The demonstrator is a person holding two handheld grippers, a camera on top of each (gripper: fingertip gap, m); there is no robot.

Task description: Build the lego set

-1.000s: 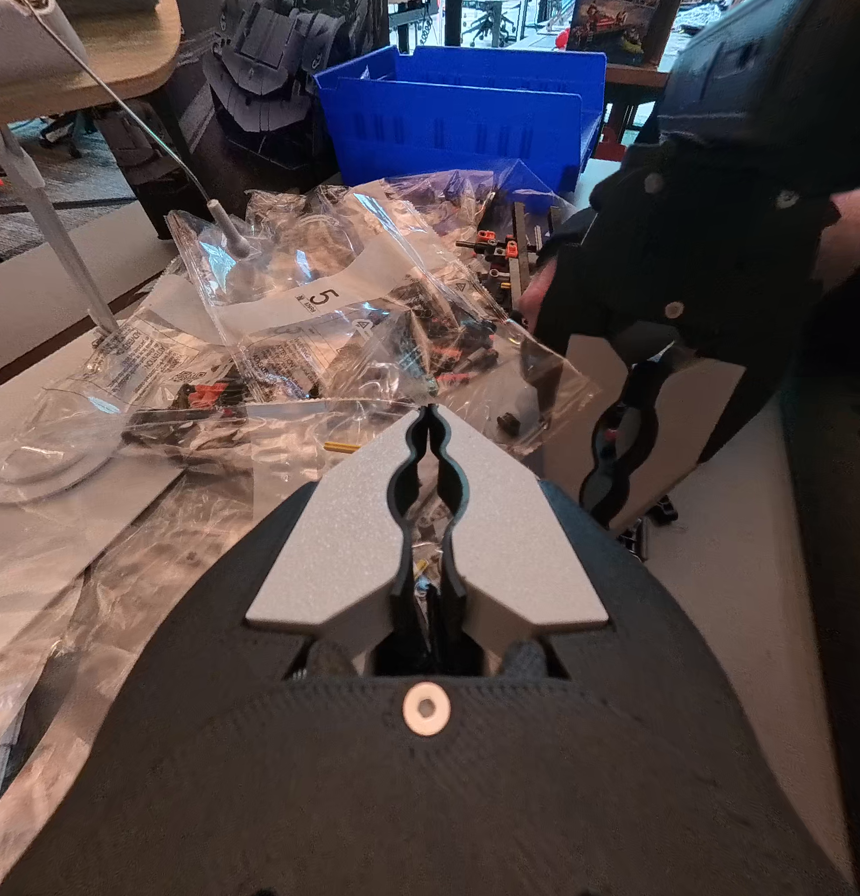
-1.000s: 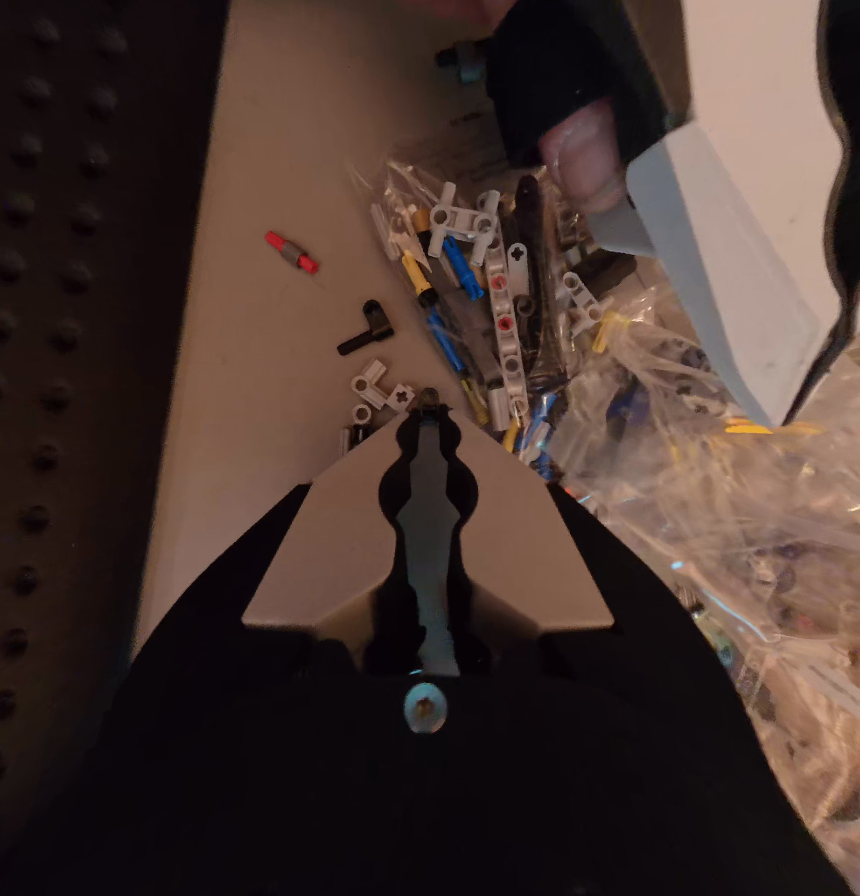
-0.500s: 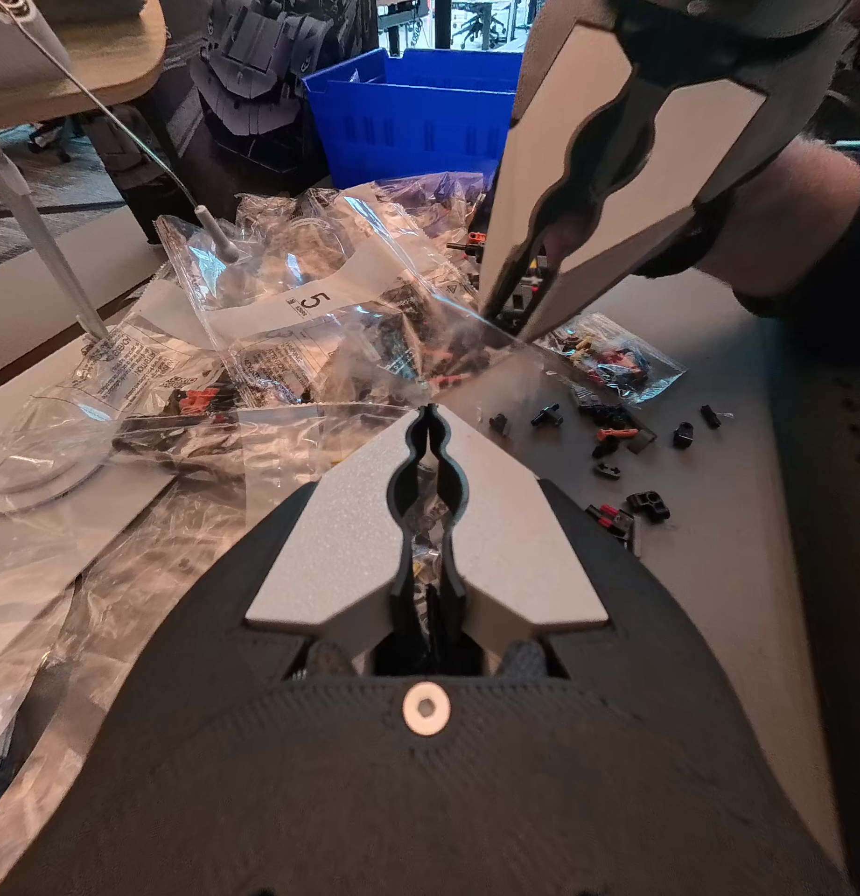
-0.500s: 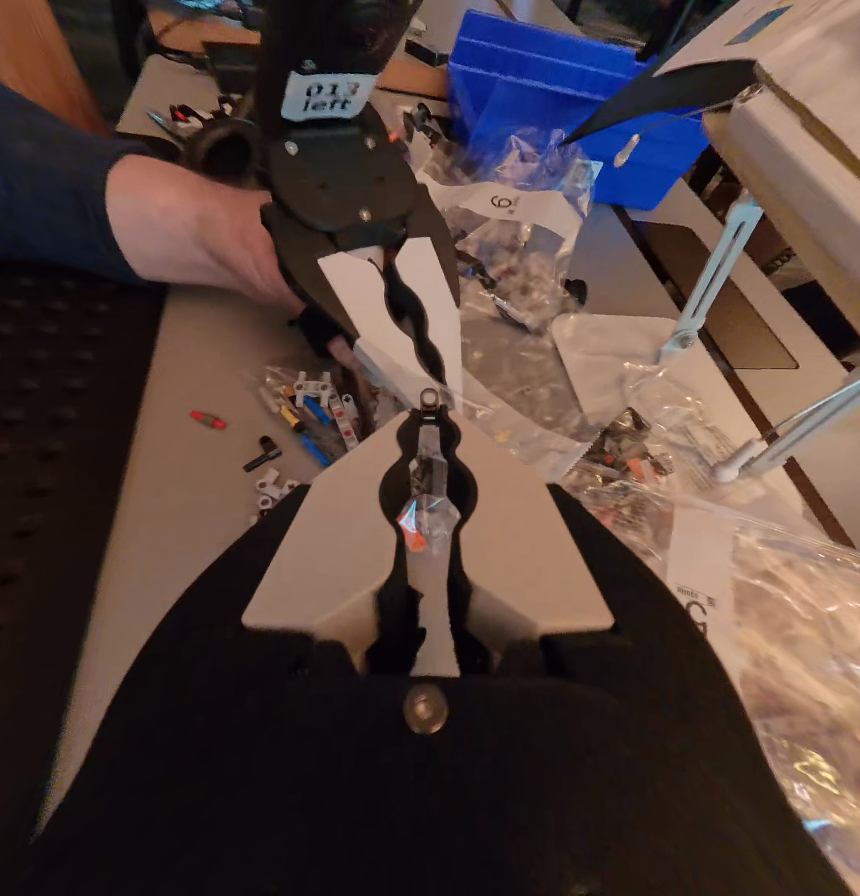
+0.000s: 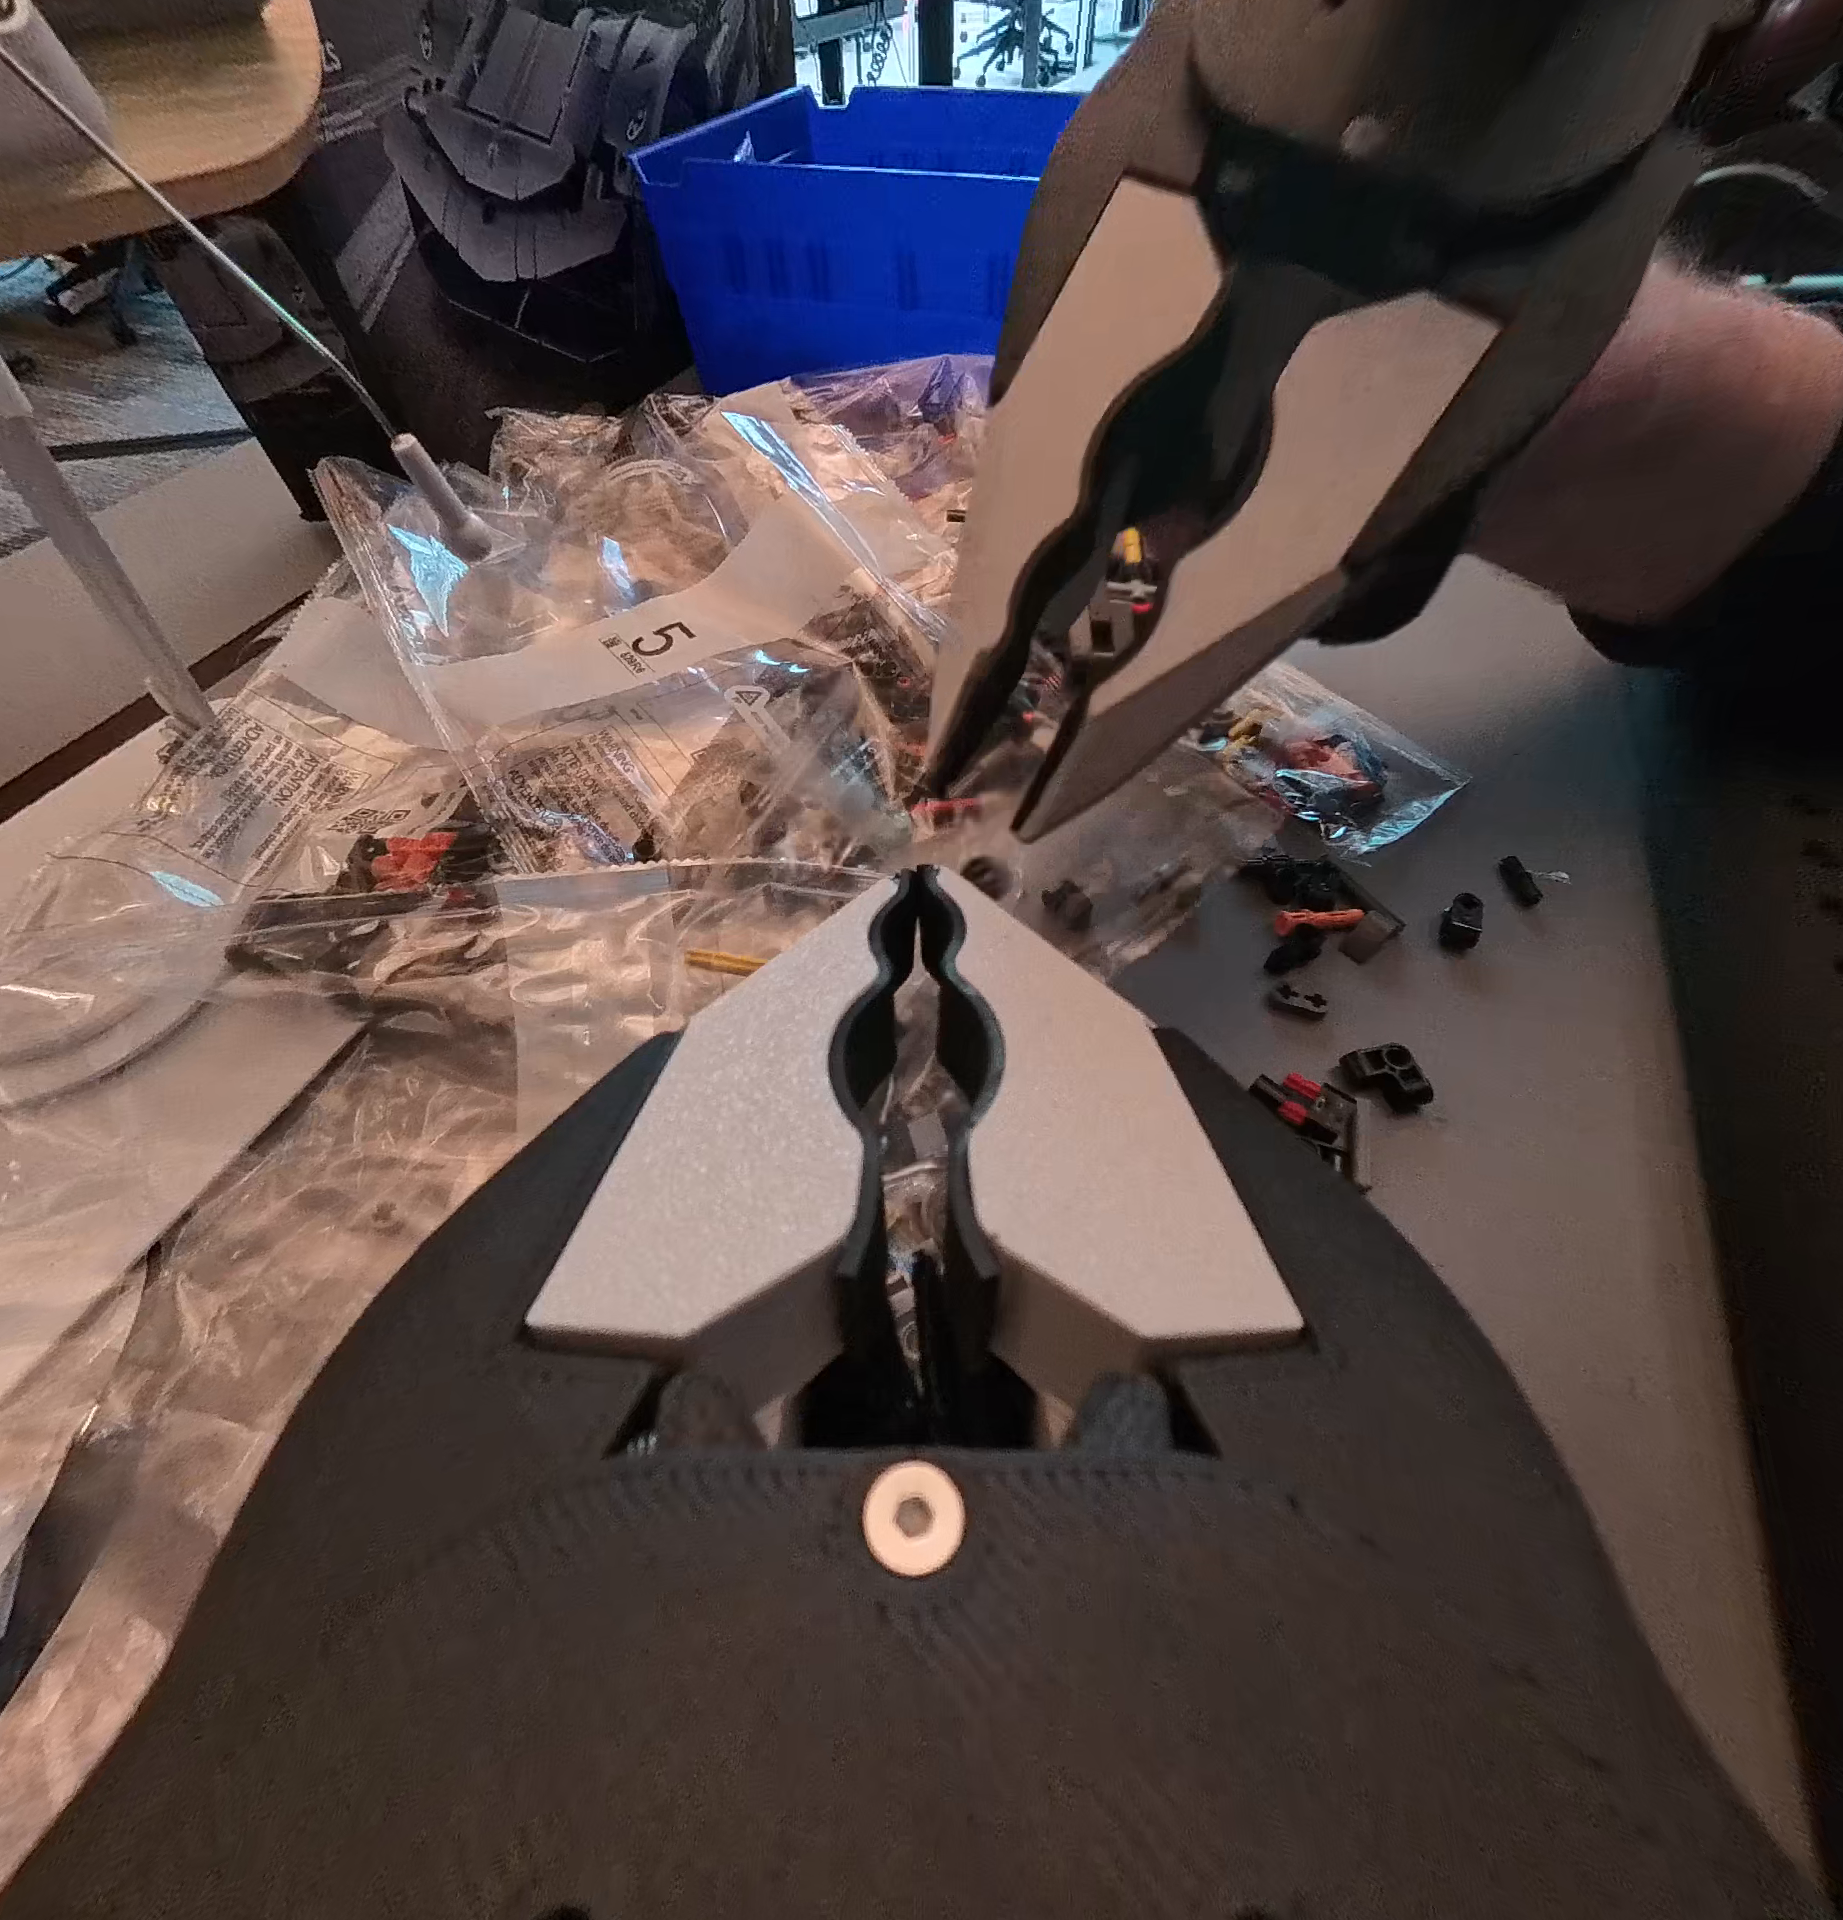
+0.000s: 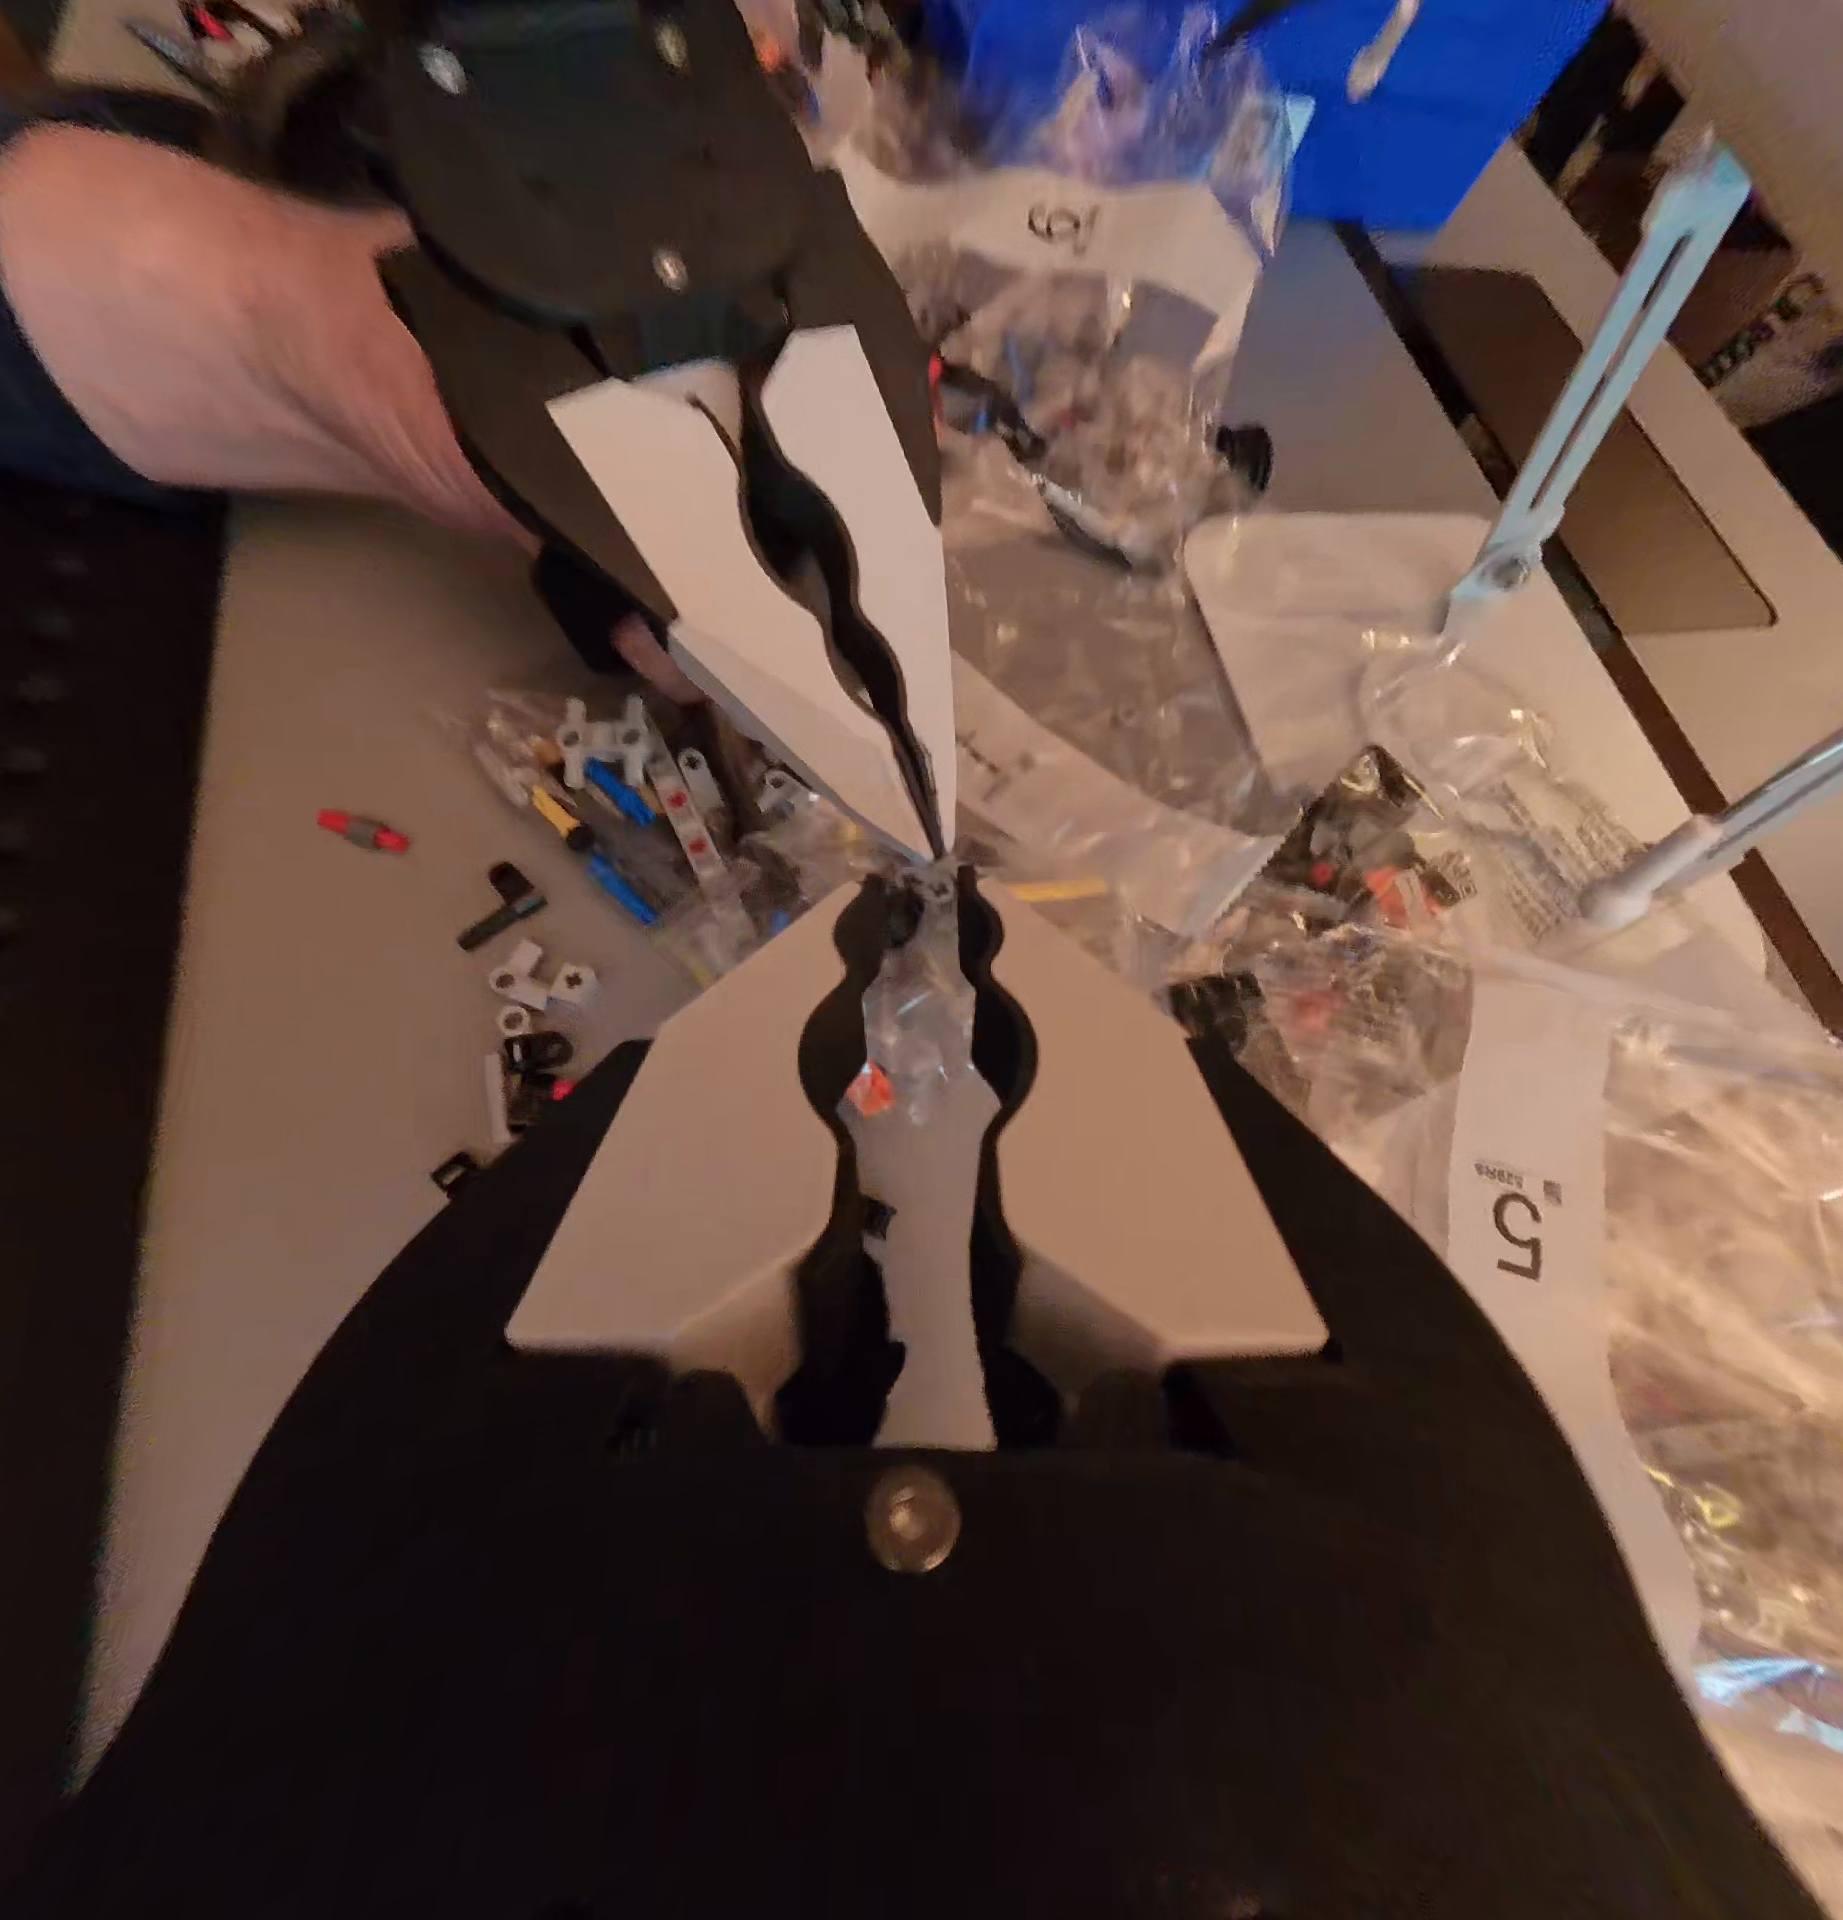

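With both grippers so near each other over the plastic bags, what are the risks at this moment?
1. The left gripper is shut on a clear bag; the open right gripper points its tips right there, so they may collide.
2. If the bag tears suddenly, small parts may scatter among the loose pieces on the table.
3. The crumpled bags hide parts, so a needed one may be overlooked.

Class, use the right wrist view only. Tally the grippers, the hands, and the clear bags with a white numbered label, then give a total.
Grippers: 2, the left gripper and the right gripper
Hands: 1, the hand holding the left gripper
Numbered bags: 2, the far bag and the near bag
Total: 5
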